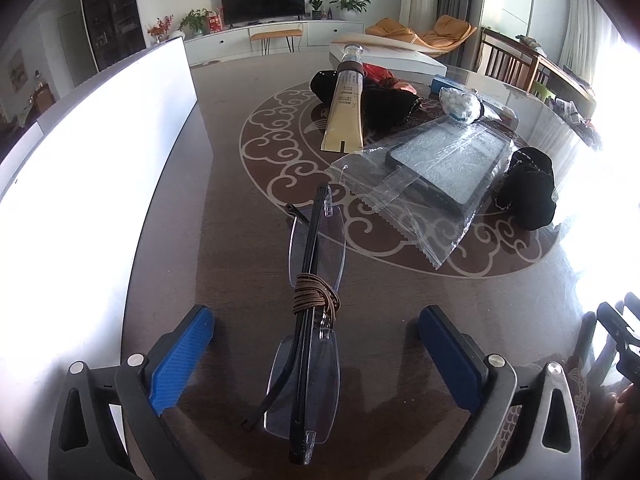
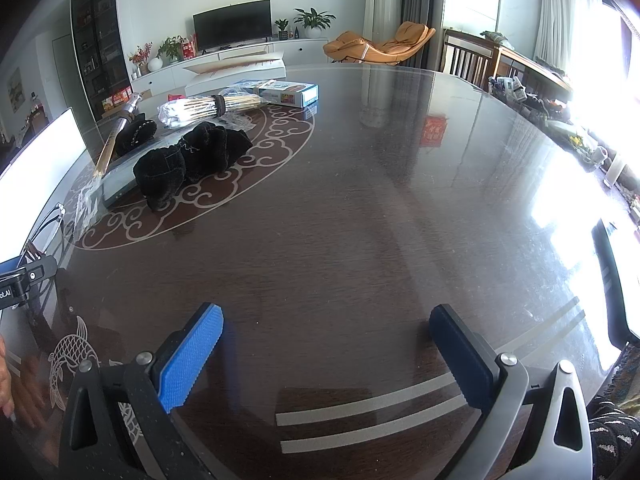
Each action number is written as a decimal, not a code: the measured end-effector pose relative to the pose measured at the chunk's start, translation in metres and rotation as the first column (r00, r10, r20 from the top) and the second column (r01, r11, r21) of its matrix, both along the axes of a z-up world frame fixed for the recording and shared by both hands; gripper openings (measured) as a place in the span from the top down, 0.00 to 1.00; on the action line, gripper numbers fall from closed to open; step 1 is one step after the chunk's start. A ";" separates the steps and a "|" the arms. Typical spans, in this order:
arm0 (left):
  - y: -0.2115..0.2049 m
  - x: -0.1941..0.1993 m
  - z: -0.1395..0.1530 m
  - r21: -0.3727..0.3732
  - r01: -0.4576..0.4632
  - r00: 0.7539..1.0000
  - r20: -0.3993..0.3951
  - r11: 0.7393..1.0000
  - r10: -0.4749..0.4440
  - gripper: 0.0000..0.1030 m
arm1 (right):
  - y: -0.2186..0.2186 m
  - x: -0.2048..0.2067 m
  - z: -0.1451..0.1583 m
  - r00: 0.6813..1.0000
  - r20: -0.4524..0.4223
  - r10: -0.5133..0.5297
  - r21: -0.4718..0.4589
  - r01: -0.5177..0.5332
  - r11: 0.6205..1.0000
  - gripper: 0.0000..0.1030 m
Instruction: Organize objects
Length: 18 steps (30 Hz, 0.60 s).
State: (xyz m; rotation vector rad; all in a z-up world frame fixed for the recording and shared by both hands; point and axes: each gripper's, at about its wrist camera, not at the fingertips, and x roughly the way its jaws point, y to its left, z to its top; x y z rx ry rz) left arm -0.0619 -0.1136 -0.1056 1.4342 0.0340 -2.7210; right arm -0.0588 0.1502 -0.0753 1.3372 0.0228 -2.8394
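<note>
Folded rimless glasses, wound with a brown cord, lie on the dark table between the fingers of my open left gripper, touching neither pad. Beyond them lie a phone case in a clear bag, a cream tube, a bag of cotton balls and black cloth. My right gripper is open and empty above bare table. In the right wrist view the black cloth and a bundle of cotton swabs lie at the far left.
A white box wall stands close on the left of the glasses. A blue carton and a long white box lie at the table's far side. The left gripper's body shows at the right view's left edge.
</note>
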 end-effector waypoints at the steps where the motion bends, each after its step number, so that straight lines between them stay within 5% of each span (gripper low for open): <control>1: 0.000 0.000 0.000 0.000 0.000 1.000 0.000 1.000 0.000 0.00 | 0.000 0.000 0.000 1.000 0.000 0.000 0.000 0.000 1.000 0.00; 9: 0.000 0.001 0.000 0.002 -0.002 1.000 -0.003 1.000 0.002 0.00 | 0.005 -0.009 0.014 1.000 0.023 -0.012 -0.075 0.014 0.997 0.00; 16: 0.000 0.001 0.000 0.003 -0.003 1.000 -0.004 1.000 0.003 0.00 | -0.048 -0.087 0.047 0.993 0.073 0.094 -0.325 -0.066 0.944 0.00; 18: -0.001 0.001 0.000 0.003 -0.003 1.000 -0.004 1.000 0.003 0.00 | -0.066 -0.113 0.048 0.990 0.098 0.102 -0.327 -0.065 0.943 0.00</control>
